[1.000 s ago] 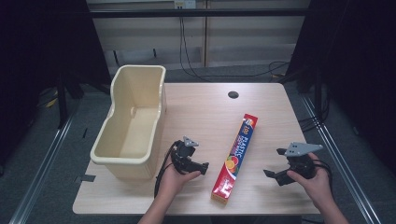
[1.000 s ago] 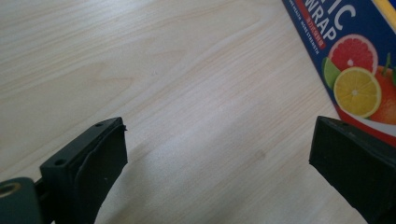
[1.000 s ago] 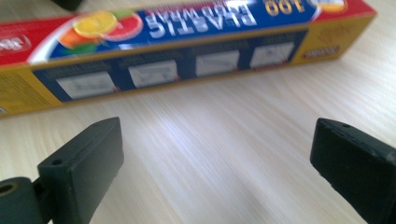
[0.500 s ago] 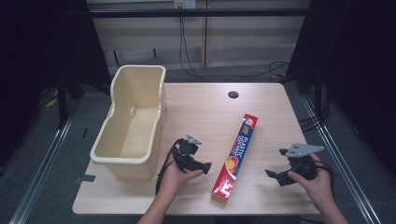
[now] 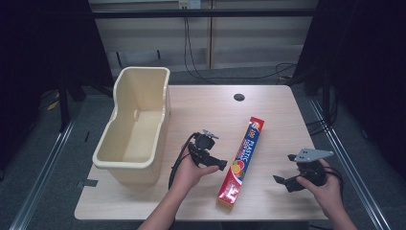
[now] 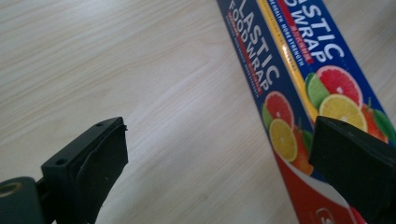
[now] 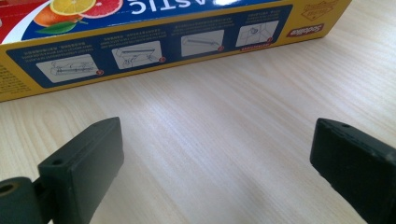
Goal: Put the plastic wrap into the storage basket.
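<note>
Wooden table [image 5: 201, 110], beige tub [image 5: 136, 127] at left. Box [image 5: 242, 160] reads "PLASTIC FOOD WRAP". Left gripper [image 6: 219, 172]: jaws wide apart, one overlapping the box's printed fruit. Right gripper [image 7: 212, 170]: jaws spread, box beyond tips, not touching. Since 0.5 s ago, left gripper slightly nearer the box.

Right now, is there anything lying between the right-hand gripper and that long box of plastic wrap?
No. In the right gripper view, bare tabletop lies between the open right gripper and the plastic wrap box.
</note>
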Motion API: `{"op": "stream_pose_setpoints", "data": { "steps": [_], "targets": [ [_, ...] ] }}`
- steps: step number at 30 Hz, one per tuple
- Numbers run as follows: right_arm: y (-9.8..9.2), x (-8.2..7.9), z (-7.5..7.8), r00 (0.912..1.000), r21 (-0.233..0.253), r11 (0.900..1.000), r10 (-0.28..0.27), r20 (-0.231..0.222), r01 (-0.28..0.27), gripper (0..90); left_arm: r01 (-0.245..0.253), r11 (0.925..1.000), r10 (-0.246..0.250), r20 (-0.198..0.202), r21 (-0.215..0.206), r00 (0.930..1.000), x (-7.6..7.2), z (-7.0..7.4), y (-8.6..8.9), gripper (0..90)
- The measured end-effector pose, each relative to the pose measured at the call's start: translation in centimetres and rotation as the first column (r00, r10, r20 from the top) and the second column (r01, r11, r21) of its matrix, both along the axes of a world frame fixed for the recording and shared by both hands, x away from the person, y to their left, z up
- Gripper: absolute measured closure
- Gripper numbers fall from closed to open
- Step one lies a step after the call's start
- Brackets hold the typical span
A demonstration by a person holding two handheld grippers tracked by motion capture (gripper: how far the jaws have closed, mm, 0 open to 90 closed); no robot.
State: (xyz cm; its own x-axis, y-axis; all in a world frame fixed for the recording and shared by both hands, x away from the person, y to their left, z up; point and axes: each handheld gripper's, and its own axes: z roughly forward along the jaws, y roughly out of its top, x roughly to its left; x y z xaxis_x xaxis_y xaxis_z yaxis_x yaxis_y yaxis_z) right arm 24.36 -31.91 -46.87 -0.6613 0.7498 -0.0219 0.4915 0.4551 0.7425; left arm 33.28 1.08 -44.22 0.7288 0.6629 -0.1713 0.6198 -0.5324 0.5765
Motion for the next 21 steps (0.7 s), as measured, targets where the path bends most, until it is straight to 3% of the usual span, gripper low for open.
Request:
{"op": "stream_pose_setpoints", "data": {
  "steps": [9, 19, 21],
  "targets": [
    [-0.3, 0.0, 0.2, 0.9998, 0.010, 1.000, -0.019, 0.010, 0.019, 2.7, 0.015, 0.9999, -0.015, -0.023, -0.002, 0.9996, 0.4, 0.8, -1.9, 4.3],
    [-0.6, -0.1, 0.2, 0.9994, 0.022, 0.999, -0.032, 0.012, 0.032, 2.7, 0.019, 0.9995, -0.021, -0.063, -0.025, 0.9978, 0.9, 0.5, -4.1, 3.2],
    [-0.6, -0.1, 0.1, 0.9995, 0.020, 0.999, -0.027, 0.015, 0.027, 2.7, 0.035, 0.9993, -0.035, -0.067, -0.014, 0.9971, 1.0, 0.4, -4.6, 2.6]
  ]
}}
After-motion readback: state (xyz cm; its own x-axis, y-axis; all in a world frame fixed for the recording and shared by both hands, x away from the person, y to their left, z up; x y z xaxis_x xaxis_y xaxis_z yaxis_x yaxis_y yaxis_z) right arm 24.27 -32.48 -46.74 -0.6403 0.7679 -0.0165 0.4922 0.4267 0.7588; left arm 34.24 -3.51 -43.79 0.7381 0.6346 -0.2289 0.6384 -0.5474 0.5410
